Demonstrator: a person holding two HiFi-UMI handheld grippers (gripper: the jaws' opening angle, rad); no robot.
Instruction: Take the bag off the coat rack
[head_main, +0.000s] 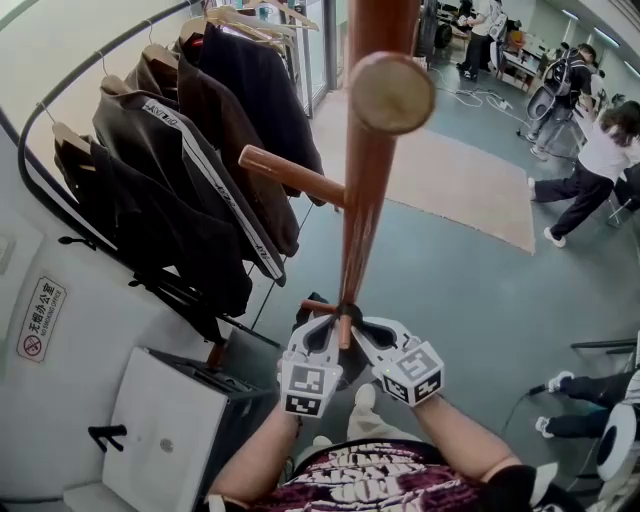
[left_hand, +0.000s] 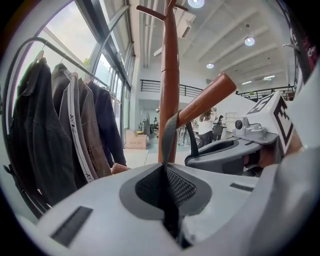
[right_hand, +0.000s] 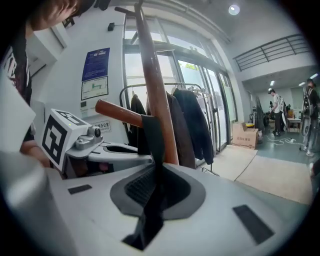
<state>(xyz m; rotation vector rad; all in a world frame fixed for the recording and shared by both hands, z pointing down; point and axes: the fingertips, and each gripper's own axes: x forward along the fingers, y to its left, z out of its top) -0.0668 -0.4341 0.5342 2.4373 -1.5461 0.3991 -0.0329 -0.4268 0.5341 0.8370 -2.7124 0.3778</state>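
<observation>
Bag strap (left_hand: 169, 134) is looped over a low, upward-slanting peg (left_hand: 205, 99) of the coat rack (head_main: 365, 200); the bag itself hangs below, mostly hidden under my tongs. Left tongs (left_hand: 167, 175) and right tongs (right_hand: 152, 185) each pinch one run of the strap just beneath the peg. I judge this lets both runs lift off the raised tip together.

Dark jackets (head_main: 180, 190) hanging at left, beige rug (head_main: 450, 190) lying on grey floor (head_main: 420, 290), daylight coming through tall windows (left_hand: 65, 30), ceiling lamps (left_hand: 249, 41) glowing.
</observation>
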